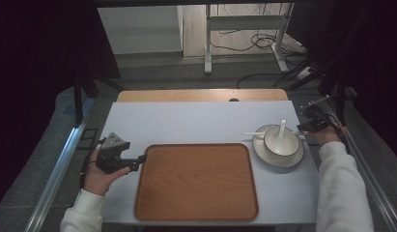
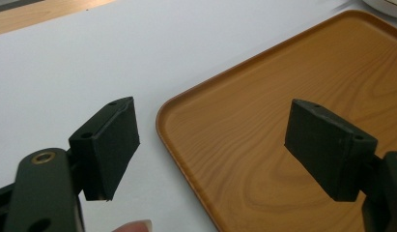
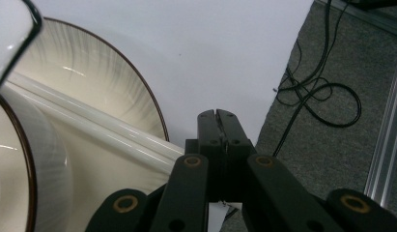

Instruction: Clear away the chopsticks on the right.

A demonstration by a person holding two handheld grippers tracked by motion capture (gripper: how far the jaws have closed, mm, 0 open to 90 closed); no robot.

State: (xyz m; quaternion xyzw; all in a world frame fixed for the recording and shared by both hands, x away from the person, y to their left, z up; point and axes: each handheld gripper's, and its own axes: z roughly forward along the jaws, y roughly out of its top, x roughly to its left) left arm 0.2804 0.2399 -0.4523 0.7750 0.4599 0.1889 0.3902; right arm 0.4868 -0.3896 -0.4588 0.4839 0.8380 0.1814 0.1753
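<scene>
A wooden tray (image 1: pixel 196 181) lies on the white table top, with nothing on it. My left gripper (image 1: pixel 139 163) hovers at the tray's left edge, jaws open wide around the tray's corner (image 2: pixel 186 104) with nothing between them (image 2: pixel 213 108). To the tray's right, a white plate (image 1: pixel 278 162) carries a bowl (image 1: pixel 290 145) with a white spoon (image 1: pixel 281 128). White chopsticks (image 1: pixel 256 133) lie across the plate. My right gripper (image 1: pixel 304 128) sits at the plate's right rim, jaws shut (image 3: pixel 220 116). The chopsticks (image 3: pixel 90 121) run over the plate (image 3: pixel 90 63) and vanish under its linkage.
The table's right edge drops to grey floor with black cables (image 3: pixel 317 96) and a metal rail (image 3: pixel 387 145). A wooden strip (image 1: pixel 201 95) borders the far side of the table. Bare white surface (image 1: pixel 186 123) stretches behind the tray.
</scene>
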